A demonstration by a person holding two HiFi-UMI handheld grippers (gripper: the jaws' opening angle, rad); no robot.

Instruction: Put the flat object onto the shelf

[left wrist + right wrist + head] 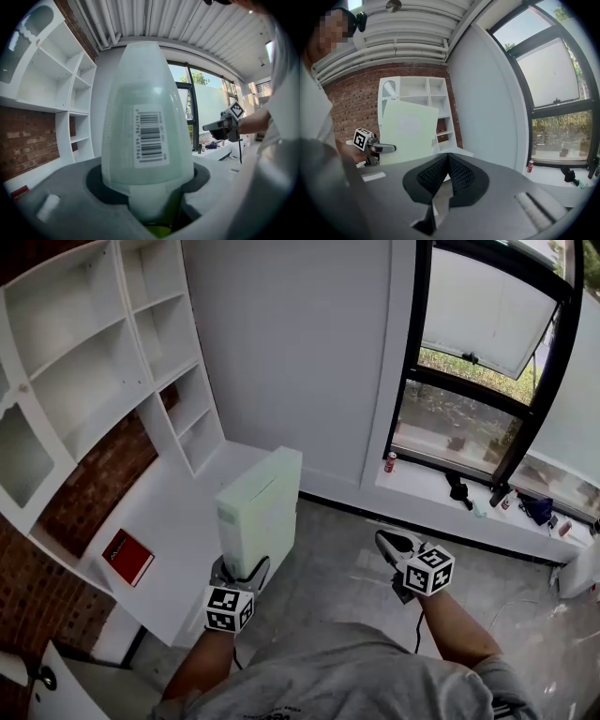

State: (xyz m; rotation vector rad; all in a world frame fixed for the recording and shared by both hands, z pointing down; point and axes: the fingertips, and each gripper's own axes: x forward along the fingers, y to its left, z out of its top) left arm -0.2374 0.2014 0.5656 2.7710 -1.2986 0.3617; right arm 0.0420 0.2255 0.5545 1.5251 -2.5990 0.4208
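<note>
A pale green flat box [260, 501] stands on edge, upright, with my left gripper [241, 570] shut on its lower end. In the left gripper view the box [147, 136] fills the middle, its barcode label facing the camera, and it is wedged between the jaws of the left gripper [151, 206]. The white shelf unit [89, 381] rises to the left, with its low white counter [178, 521] just beyond the box. My right gripper [386, 540] hovers to the right over the floor. In its own view the right gripper [447, 158] has its pads touching with nothing between them.
A red book [127, 556] lies on the white counter. The window sill [441, 493] carries a red can [390, 462], a black object [457, 489] and small bottles. An open window is above it. A white wall stands straight ahead, and a cable crosses the grey floor.
</note>
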